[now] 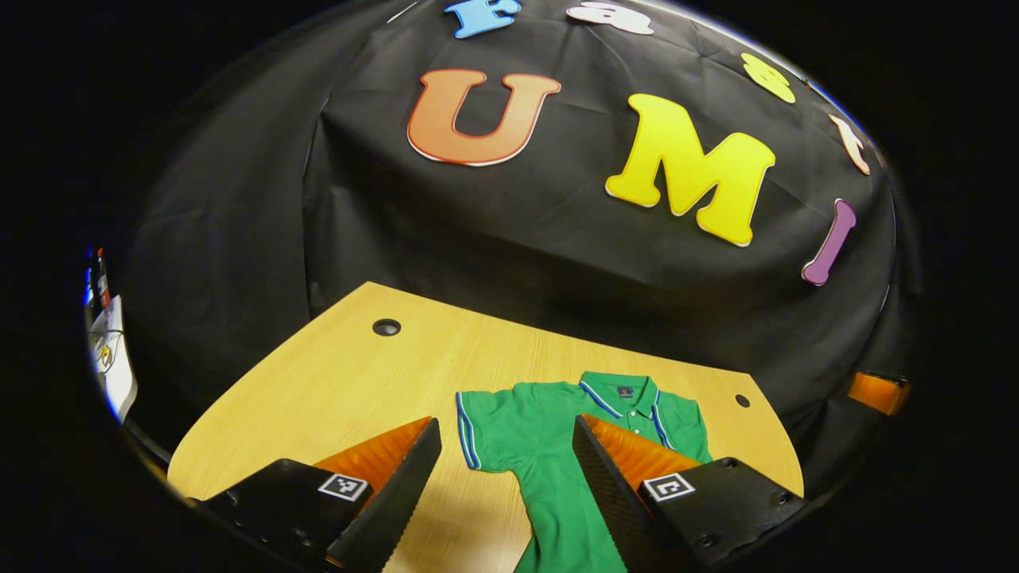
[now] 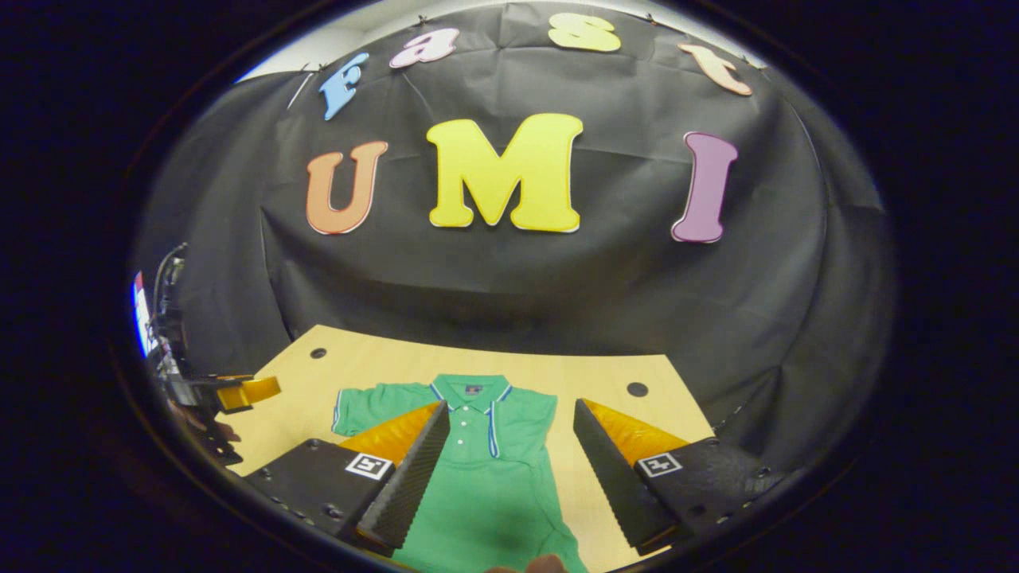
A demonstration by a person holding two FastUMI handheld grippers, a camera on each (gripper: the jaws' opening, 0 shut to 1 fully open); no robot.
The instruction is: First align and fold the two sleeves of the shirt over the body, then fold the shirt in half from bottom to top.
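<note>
In the left gripper view my left claw (image 1: 506,469) is spread wide and empty above the worktop (image 1: 334,382), where the shirt (image 1: 549,454) lies flat with its collar (image 1: 629,391) toward the far edge and one sleeve (image 1: 478,434) out to the side. In the right gripper view my right claw (image 2: 511,454) is likewise spread and empty over the shirt's chest, with the left claw showing at the view's left edge. The shirt looks light, soft and limp, so I'd pinch each sleeve at its striped cuff (image 1: 466,430) and lift it rather than drag it.
</note>
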